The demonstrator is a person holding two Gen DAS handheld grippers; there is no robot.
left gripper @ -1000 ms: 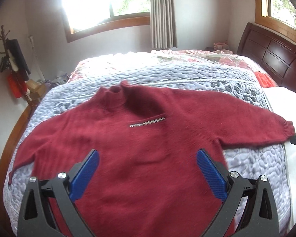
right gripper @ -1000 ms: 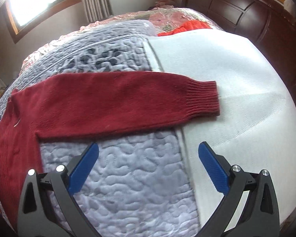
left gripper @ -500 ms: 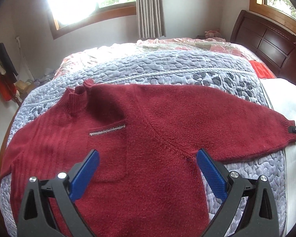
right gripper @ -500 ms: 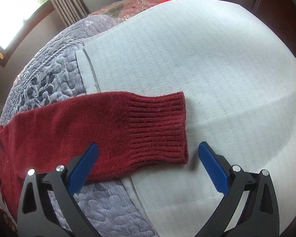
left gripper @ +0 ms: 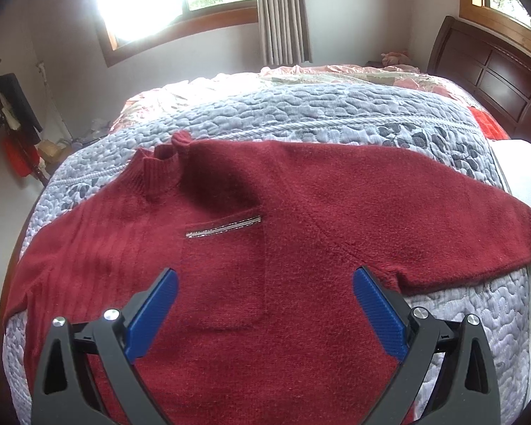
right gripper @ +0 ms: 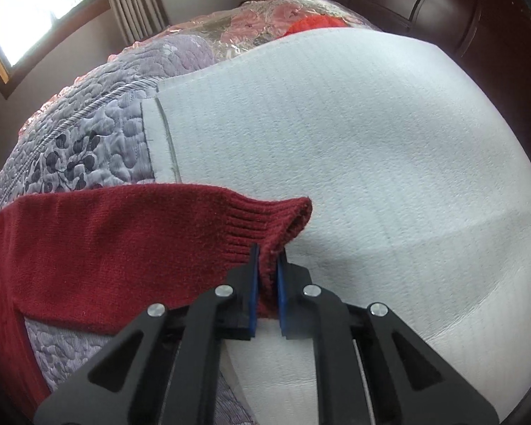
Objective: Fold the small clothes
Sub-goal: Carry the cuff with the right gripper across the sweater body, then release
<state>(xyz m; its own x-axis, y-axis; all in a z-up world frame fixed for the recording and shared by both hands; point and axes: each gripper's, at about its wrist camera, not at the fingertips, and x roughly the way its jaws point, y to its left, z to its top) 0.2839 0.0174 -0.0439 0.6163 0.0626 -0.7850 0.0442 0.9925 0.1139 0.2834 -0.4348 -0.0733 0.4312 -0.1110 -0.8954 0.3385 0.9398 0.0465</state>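
Right gripper [right gripper: 265, 269], wide open moment ago, now clamps sleeve cuff [right gripper: 269, 226] of sweater [left gripper: 265, 248]; left gripper [left gripper: 265, 301] wide, empty. Sleeve fold can begin.

white sheet [right gripper: 389, 148] bare beside cuff [right gripper: 265, 223], headboard [right gripper: 460, 10] beyond

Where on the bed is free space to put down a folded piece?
The white sheet beyond the sweater cuff, toward the dark headboard, is bare. The grey quilt above the red sweater is a free strip. The middle is covered; the right gripper pinches the cuff.
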